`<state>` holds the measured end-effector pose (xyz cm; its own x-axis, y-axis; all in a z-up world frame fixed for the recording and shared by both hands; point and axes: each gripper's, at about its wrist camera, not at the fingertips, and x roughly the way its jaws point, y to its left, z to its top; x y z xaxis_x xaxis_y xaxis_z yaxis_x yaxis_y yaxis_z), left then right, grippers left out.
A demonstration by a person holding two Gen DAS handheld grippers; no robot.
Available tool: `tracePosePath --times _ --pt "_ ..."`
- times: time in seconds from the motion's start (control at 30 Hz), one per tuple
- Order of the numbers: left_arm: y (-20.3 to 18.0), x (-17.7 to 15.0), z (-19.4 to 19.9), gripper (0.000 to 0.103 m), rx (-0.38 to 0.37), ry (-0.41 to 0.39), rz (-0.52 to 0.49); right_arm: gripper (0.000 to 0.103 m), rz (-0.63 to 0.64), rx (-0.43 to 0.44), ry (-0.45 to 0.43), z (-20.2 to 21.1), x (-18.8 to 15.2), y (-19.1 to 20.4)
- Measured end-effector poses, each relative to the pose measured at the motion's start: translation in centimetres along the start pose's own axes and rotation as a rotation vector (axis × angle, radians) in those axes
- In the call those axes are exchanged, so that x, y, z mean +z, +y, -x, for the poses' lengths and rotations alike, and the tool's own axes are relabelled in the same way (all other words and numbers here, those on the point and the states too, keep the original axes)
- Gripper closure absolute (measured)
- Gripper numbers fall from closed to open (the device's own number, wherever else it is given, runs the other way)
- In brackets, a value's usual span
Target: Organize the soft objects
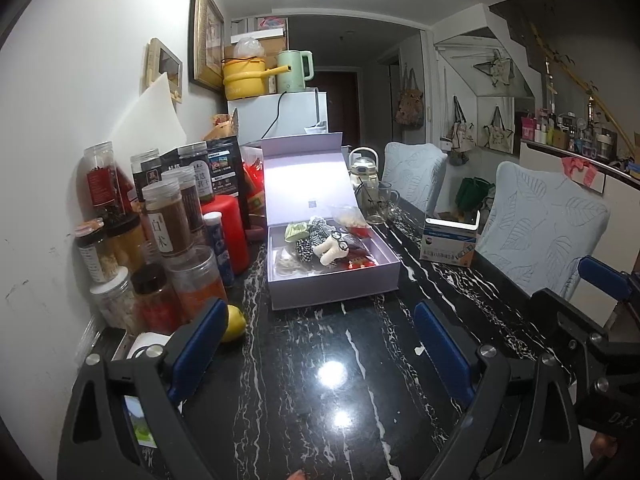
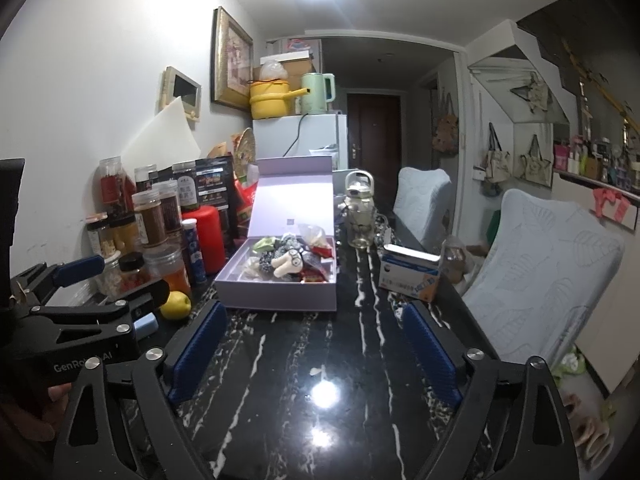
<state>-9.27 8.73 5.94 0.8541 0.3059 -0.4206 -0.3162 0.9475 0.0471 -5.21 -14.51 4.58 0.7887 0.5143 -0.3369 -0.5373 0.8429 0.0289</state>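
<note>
Black marble table (image 2: 304,432) with white veins runs out ahead of me, and both of my tools hang low over its near end with nothing in them. My left gripper (image 1: 320,344) stands wide apart, its blue pads (image 1: 200,344) bracketing only bare tabletop. My right gripper (image 2: 312,344) is spread just as wide and grips nothing either; in the left view I see it off to the right side (image 1: 592,320).

Further down the table sits a pale lilac box (image 2: 276,300) with its hinged lid (image 2: 292,196) standing upright behind it. Inside lies a heap of soft things: a white plush toy with glasses (image 2: 286,264), checked fabric pieces (image 1: 304,246), a green bit (image 2: 262,244) and red packets (image 2: 314,276). All of it rests well apart from my pads.

Left of the box crowd spice jars (image 2: 154,220), a red cylinder (image 2: 208,236) and a lemon (image 2: 176,306). Right of it stand a glass kettle (image 2: 360,216) and a small blue-and-white carton (image 2: 410,276), with two covered chairs (image 2: 536,264) alongside.
</note>
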Motion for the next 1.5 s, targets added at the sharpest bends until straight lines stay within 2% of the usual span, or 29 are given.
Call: tracePosePath --times 0.4,1.5 --pt "-0.8 -0.3 0.2 0.008 -0.003 0.006 -0.018 0.011 -0.003 -0.029 0.014 0.0 -0.2 -0.7" --pt "-0.7 -1.1 -0.7 0.008 -0.014 0.047 -0.028 0.011 0.019 -0.029 0.045 -0.7 -0.9 -0.5"
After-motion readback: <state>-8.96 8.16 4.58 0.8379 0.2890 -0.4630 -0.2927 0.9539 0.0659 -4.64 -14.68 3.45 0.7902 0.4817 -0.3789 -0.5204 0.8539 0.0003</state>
